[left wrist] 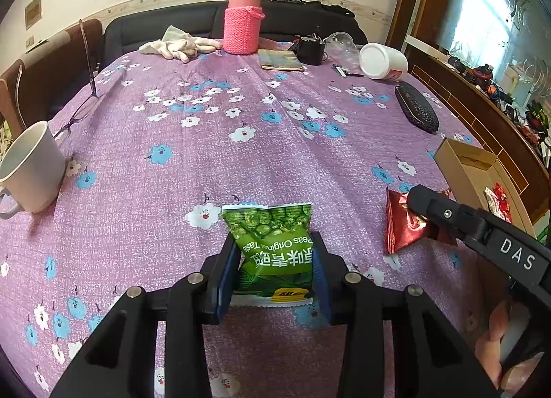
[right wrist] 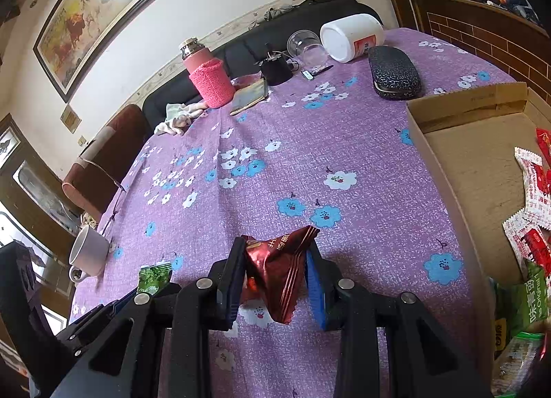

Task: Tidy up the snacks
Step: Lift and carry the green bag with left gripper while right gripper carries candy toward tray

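Observation:
My left gripper (left wrist: pixel 275 253) is shut on a green pea snack packet (left wrist: pixel 273 246), which is pinched between the blue pads just above the purple flowered tablecloth (left wrist: pixel 241 156). My right gripper (right wrist: pixel 275 260) is shut on a dark red foil snack packet (right wrist: pixel 279 270), also seen in the left wrist view (left wrist: pixel 403 225). The green packet shows at the lower left of the right wrist view (right wrist: pixel 153 279). A cardboard box (right wrist: pixel 447 143) at the right holds several red, white and green snack packets (right wrist: pixel 532 191).
A white mug (left wrist: pixel 31 170) stands at the left edge, glasses (left wrist: pixel 82 108) behind it. At the back are a pink flask (left wrist: pixel 242 19), white gloves (left wrist: pixel 179 44), a booklet (left wrist: pixel 280 60), a white tub (left wrist: pixel 382 62) and a black case (left wrist: pixel 416 112).

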`<state>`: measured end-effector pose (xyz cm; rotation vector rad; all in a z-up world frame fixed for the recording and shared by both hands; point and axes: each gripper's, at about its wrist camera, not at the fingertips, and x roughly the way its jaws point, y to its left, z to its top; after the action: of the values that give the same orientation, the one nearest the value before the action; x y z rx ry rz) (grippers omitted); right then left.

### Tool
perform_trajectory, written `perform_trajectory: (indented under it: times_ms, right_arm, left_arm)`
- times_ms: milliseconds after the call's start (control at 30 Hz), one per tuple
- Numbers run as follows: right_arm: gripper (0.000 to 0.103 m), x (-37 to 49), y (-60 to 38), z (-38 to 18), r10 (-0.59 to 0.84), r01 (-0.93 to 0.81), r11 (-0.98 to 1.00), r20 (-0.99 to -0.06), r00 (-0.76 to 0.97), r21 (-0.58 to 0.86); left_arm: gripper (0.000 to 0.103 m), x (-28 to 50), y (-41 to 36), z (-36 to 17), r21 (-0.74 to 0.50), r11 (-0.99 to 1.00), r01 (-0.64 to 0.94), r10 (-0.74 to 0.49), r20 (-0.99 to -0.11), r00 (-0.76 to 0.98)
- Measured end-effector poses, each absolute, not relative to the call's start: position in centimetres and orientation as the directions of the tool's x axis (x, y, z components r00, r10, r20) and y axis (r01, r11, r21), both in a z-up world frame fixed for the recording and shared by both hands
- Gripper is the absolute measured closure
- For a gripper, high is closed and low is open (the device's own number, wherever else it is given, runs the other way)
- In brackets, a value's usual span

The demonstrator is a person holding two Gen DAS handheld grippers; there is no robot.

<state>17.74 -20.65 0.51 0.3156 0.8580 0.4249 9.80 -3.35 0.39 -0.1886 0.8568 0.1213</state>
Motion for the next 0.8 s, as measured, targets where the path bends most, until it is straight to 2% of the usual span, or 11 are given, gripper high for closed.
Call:
perform_trajectory:
  times_ms: [800]
  right_arm:
    - [0.068, 17.2, -22.5, 1.6, 0.425, -0.162, 0.888, -0.633, 0.647, 0.431]
  left_arm:
    - [0.065, 9.4, -4.6, 1.3, -0.105, 0.987, -0.123, 0.007, -0.73, 0.684]
